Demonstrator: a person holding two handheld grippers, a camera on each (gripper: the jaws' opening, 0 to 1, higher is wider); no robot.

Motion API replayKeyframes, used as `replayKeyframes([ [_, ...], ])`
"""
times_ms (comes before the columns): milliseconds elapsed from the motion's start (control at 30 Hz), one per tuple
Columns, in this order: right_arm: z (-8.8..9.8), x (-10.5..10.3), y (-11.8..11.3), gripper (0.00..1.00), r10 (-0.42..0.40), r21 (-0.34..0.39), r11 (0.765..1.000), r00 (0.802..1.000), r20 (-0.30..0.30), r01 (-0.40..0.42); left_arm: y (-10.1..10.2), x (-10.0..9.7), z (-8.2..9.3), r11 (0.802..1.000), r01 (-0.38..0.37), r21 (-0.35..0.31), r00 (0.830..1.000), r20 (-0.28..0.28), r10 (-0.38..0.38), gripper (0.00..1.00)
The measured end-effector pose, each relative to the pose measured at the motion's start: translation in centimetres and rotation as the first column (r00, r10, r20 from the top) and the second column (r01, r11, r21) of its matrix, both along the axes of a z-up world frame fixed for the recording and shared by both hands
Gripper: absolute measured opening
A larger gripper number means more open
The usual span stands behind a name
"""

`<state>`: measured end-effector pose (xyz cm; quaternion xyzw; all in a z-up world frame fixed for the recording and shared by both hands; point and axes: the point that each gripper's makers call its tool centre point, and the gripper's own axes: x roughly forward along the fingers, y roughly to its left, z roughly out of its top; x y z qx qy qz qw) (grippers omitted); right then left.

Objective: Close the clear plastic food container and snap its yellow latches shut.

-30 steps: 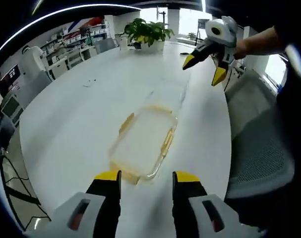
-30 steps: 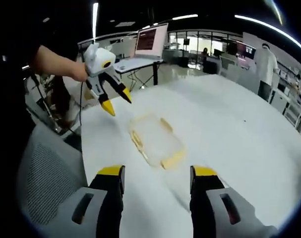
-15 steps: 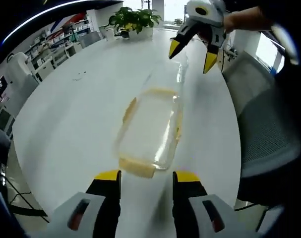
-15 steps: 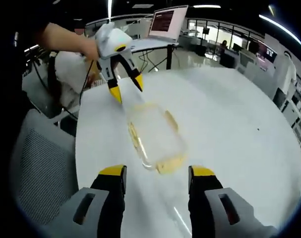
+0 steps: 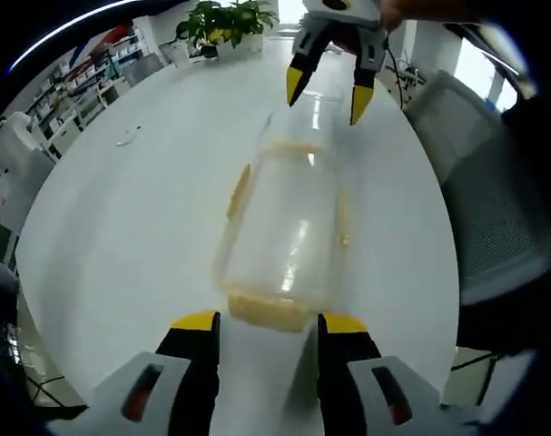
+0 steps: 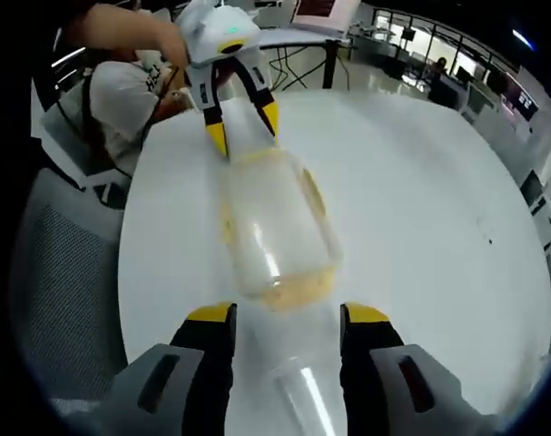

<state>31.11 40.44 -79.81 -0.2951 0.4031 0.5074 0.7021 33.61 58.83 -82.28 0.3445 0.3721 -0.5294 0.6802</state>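
Left hand-held gripper (image 5: 260,320) spread | right hand-held gripper (image 6: 280,312) spread | container (image 5: 287,232) between (lid seemingly unlatched) | table (image 5: 121,227) edge near.

Both views look down from opposite ends, close over the same clear container (image 5: 284,241) (image 6: 275,232) on the white table (image 5: 130,227) (image 6: 420,227), facing each other

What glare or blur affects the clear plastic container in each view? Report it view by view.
Left gripper view: bright streaks of glare run along the clear plastic food container, its walls barely separable from the white round table. Right gripper view: a glare streak on the container; the near clear part between the jaws is blurred.
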Motion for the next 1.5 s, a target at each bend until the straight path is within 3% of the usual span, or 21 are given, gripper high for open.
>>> replayKeyframes([
  [233, -1.6, 0.4, 0.2, 0.43, 0.084, -0.093, 0.992, 0.996, -0.018, -0.085, -0.1, 0.3, -0.9, 0.999, 0.031, 0.01, 0.999, -0.019, -0.031, 0.38],
  [467, -2.8, 0.9, 0.9, 0.47, 0.139, -0.12, 0.982, 0.989, -0.043, -0.143, -0.6, 0.3, -1.2, 0.995, 0.095, 0.035, 0.995, -0.008, -0.095, 0.39],
  [867, -4.9, 1.3, 0.6, 0.42, 0.231, -0.236, 0.942, 0.971, -0.058, -0.238, -1.0, 0.1, -2.0, 0.991, 0.127, 0.045, 0.992, -0.029, -0.126, 0.38],
  [1500, -5.3, 1.3, 0.8, 0.36, 0.235, -0.274, 0.929, 0.968, -0.087, -0.25, -1.2, -0.1, -2.2, 0.986, 0.16, 0.053, 0.986, -0.064, -0.157, 0.33],
])
